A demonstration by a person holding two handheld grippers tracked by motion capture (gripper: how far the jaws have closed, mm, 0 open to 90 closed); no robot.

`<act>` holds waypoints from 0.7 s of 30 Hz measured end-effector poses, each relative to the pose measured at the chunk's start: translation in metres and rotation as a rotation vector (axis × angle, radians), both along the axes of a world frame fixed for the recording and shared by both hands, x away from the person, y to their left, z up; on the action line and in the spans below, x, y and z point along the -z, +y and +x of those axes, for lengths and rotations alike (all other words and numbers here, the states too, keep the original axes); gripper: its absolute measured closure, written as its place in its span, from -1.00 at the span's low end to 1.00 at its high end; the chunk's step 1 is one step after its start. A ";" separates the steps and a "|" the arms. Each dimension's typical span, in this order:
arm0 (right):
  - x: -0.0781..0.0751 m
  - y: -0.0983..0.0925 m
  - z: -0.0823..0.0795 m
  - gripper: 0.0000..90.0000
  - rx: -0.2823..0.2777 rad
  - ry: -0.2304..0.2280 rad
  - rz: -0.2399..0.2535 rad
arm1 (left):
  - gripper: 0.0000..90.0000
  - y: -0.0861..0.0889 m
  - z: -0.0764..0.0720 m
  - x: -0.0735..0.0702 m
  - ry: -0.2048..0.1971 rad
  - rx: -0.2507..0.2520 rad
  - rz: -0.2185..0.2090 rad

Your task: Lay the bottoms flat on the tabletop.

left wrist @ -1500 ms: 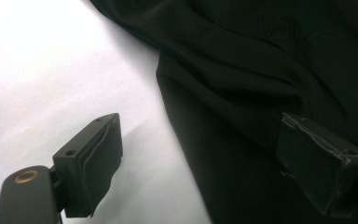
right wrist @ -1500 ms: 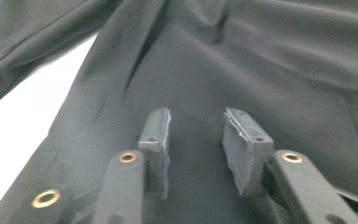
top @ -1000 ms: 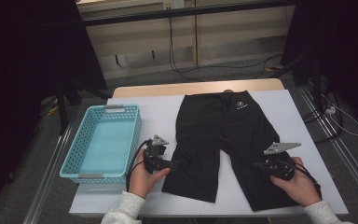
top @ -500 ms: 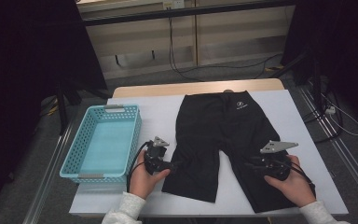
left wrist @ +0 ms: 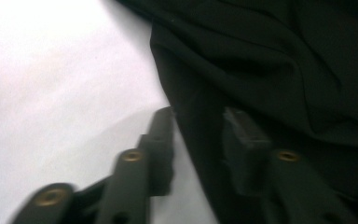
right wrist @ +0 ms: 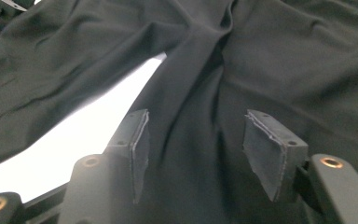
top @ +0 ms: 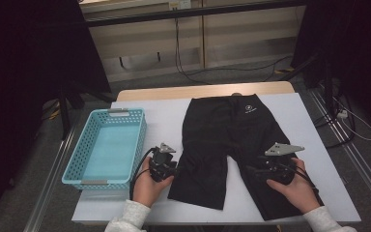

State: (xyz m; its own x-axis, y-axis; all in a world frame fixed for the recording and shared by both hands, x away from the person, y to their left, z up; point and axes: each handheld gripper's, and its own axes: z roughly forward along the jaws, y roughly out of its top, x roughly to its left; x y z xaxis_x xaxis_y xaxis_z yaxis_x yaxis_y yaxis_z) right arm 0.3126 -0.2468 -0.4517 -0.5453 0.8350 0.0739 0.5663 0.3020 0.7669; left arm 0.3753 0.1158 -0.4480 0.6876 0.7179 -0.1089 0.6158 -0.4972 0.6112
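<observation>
Black shorts (top: 232,140) lie flat on the white table (top: 169,116), waistband at the far side. My left gripper (top: 176,166) rests at the outer edge of the left leg. Its jaws have just been closing. In the left gripper view the hem of the shorts (left wrist: 284,60) runs between the jaws of the left gripper (left wrist: 198,128), and a gap still shows. My right gripper (top: 251,170) lies on the right leg. Its jaws have just been opening, and in the right gripper view the right gripper (right wrist: 196,140) stands apart over flat fabric of the shorts (right wrist: 284,60), pinching nothing.
A light blue plastic basket (top: 140,140) with nothing in it stands at the table's left side, close to my left hand. Cables lie on the floor beyond the table, and dark stands flank it on both sides.
My right hand has shifted slightly to the left on the right leg of the shorts. The left hand has stayed where it was.
</observation>
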 end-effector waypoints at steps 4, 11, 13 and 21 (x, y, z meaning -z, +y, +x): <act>0.000 0.009 0.002 -0.11 -0.017 -0.012 -0.003 | 0.79 0.003 0.001 0.000 0.056 -0.008 -0.040; -0.002 0.025 0.008 -0.13 -0.044 -0.027 -0.005 | 0.97 0.004 -0.001 -0.001 0.093 -0.008 -0.063; -0.003 0.029 0.010 -0.14 -0.051 -0.029 -0.004 | 0.97 0.005 -0.002 -0.002 0.101 -0.007 -0.062; -0.005 0.038 0.015 -0.17 -0.060 -0.038 -0.002 | 0.97 0.011 -0.012 -0.011 0.118 0.001 -0.088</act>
State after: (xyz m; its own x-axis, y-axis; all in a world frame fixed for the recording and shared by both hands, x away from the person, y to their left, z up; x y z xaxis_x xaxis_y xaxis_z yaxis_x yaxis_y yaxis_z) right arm 0.3276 -0.2092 -0.4465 -0.5968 0.8008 0.0506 0.5176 0.3360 0.7869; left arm 0.3634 0.1264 -0.4368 0.6671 0.7012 -0.2516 0.6855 -0.4455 0.5759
